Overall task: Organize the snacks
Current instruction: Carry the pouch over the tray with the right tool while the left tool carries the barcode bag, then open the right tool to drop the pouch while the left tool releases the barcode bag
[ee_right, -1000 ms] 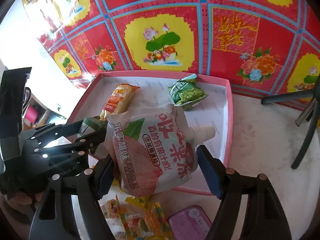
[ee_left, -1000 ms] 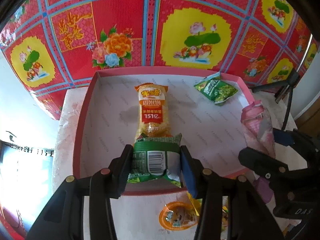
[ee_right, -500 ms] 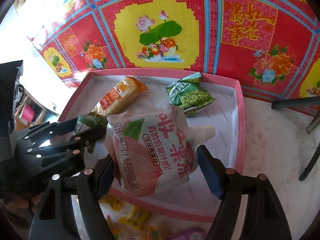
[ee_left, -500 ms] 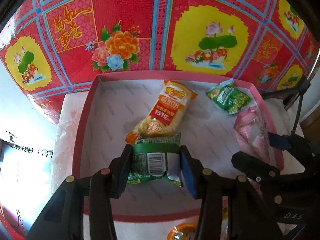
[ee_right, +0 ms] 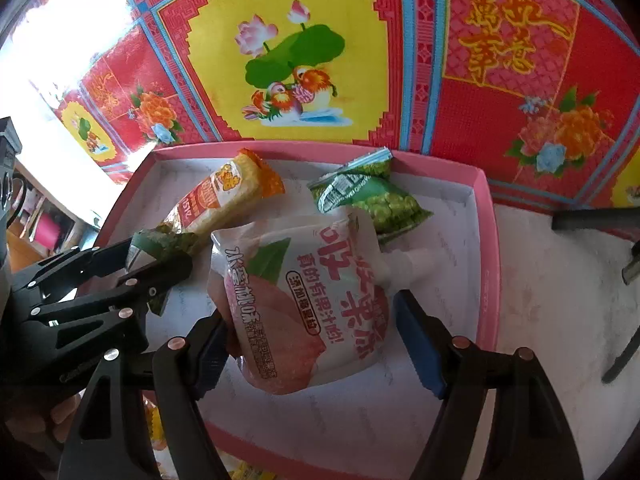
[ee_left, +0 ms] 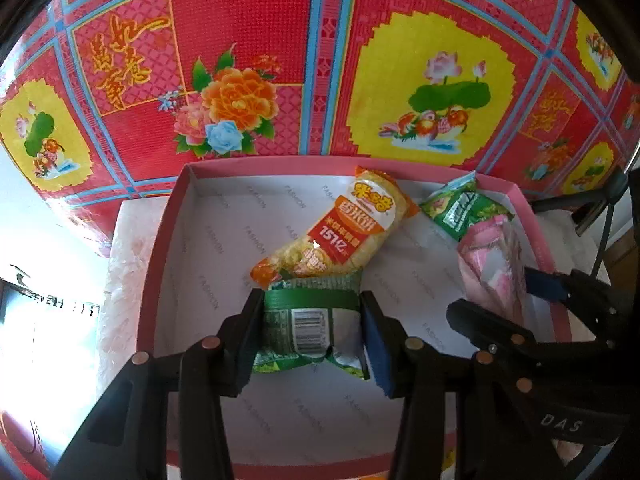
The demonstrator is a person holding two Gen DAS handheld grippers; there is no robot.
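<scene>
My left gripper (ee_left: 310,330) is shut on a green snack packet (ee_left: 310,320) with a barcode, held over the pink box (ee_left: 160,264), touching the near end of an orange rice-cracker pack (ee_left: 344,232) lying inside. My right gripper (ee_right: 312,340) is shut on a pink jelly pouch (ee_right: 304,300) with a white spout, held over the box's right half (ee_right: 486,264). A green pea packet (ee_right: 368,200) lies at the box's far right. In the right wrist view the left gripper (ee_right: 160,264) is at the left with its green packet (ee_right: 160,244).
A red and yellow flowered cloth (ee_left: 320,60) hangs behind the box. The box sits on a white marbled surface (ee_right: 560,300). Black stand legs (ee_right: 592,220) are at the right. Loose snacks (ee_right: 156,432) lie before the box's near edge.
Both grippers moved forward over the box with their packets. The orange rice-cracker pack has been pushed and turned, its far end now pointing right.
</scene>
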